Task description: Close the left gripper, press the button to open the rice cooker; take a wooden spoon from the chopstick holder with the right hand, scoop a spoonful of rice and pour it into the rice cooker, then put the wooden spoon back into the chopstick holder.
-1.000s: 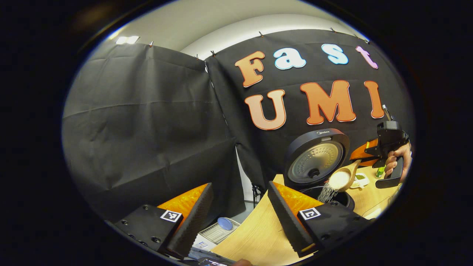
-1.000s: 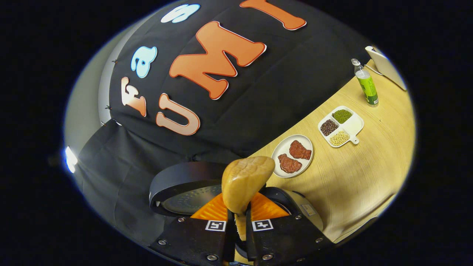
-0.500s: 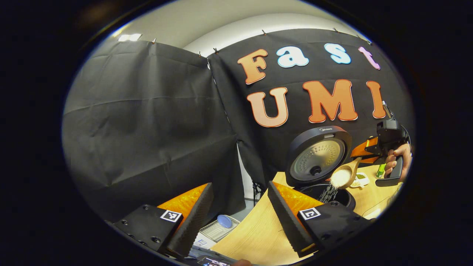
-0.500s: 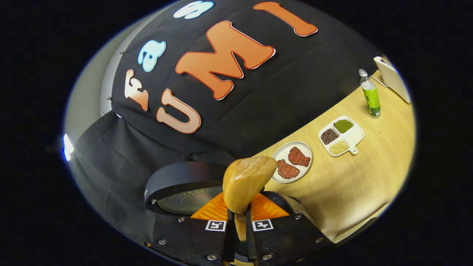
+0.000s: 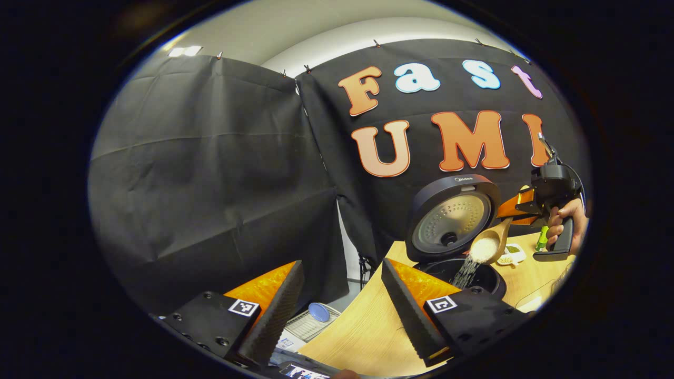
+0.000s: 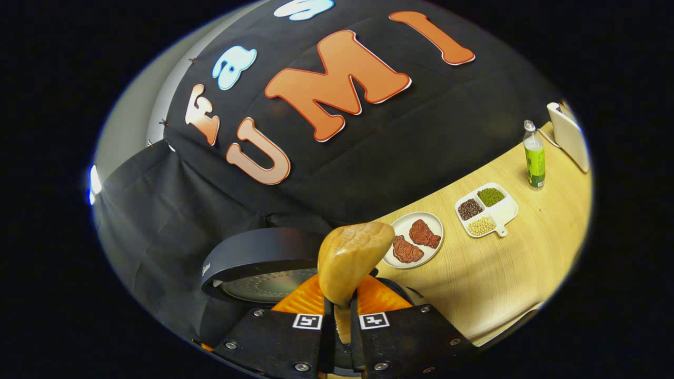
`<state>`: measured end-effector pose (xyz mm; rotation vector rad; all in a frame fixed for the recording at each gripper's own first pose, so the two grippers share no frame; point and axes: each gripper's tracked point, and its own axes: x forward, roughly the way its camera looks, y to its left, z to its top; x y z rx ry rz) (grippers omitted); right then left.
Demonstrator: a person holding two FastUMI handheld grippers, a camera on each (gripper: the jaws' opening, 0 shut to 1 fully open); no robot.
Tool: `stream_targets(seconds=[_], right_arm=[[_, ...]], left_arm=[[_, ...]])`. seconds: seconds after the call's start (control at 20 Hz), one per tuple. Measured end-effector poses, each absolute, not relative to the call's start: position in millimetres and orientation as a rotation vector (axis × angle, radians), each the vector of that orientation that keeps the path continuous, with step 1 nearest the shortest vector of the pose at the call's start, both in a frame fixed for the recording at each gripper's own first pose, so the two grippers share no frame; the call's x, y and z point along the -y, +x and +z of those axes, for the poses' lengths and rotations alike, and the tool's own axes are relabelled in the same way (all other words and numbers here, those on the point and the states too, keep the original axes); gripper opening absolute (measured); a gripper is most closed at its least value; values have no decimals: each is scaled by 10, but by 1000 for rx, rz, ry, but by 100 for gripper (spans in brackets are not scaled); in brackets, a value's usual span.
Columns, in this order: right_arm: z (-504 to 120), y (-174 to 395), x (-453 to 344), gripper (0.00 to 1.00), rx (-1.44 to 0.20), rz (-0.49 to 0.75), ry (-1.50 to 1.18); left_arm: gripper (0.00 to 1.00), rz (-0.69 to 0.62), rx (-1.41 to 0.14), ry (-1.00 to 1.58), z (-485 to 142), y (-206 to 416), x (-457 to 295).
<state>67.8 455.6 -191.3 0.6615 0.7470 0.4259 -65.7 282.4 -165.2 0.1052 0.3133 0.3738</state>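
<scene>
Counted one rice cooker (image 5: 454,221), one wooden spoon (image 6: 350,258), two grippers (image 5: 341,300) (image 6: 342,321), one hand (image 5: 566,218), one table (image 6: 505,273), one round plate (image 6: 438,243) with two pieces of meat (image 6: 416,240), one divided tray (image 6: 504,213) with three filled compartments, and one bottle (image 6: 534,156).

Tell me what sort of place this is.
Probably a staged kitchen set in a recording booth, not a home: black cloth walls pinned up behind a wooden table, an open rice cooker and a plate of meat.
</scene>
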Motion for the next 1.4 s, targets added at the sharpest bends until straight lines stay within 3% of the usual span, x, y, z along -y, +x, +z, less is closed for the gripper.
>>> stream_targets(seconds=[1.4], right_arm=[[-1894, 512, -4865, 11, -601, 553, 285]], left_arm=[[100, 372, -356, 84, -1852, -636, -2894]])
